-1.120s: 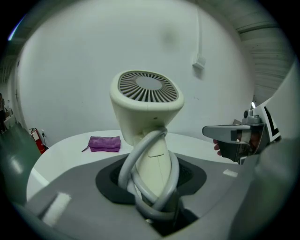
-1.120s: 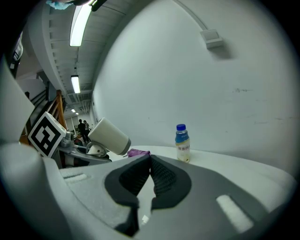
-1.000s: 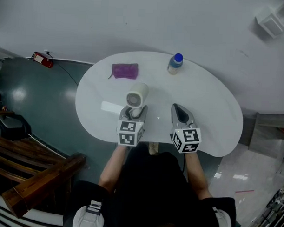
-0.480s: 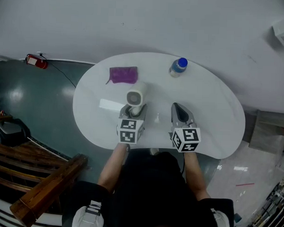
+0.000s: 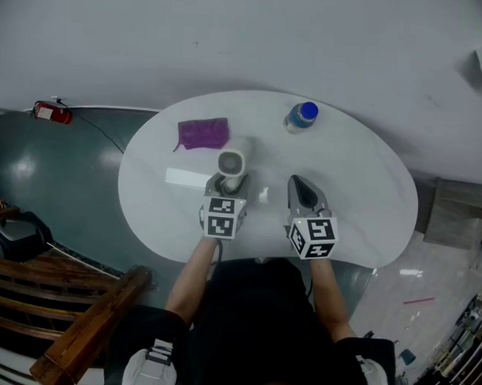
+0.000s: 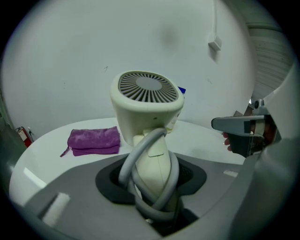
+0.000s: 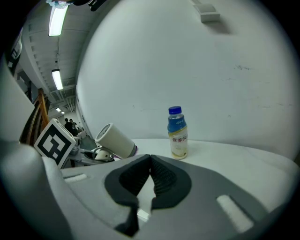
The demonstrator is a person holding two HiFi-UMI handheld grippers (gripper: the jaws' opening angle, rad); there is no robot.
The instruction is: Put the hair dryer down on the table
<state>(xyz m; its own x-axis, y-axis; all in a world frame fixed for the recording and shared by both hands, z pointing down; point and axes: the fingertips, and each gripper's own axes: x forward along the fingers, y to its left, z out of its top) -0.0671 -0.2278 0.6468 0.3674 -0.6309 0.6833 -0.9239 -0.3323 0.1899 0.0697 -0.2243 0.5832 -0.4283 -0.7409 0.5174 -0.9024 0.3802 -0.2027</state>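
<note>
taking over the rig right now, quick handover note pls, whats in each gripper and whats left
Left gripper: shut on the hair dryer, gripping its handle, with the cord wound round it.
Right gripper: shut, empty, beside the left one.
Things: dryer held over the table, in front of the purple pouch; bottle at the far side.
Done: dryer in hand.
Left: lower it onto bare tabletop, open the jaws, back away.

From your head view, the left tool (image 5: 227,185) covers the dryer (image 5: 233,161)'s handle. In the left tool's view, the dryer hides nearly all the bottle (image 6: 182,90). The bottle's print is too small to read.
</note>
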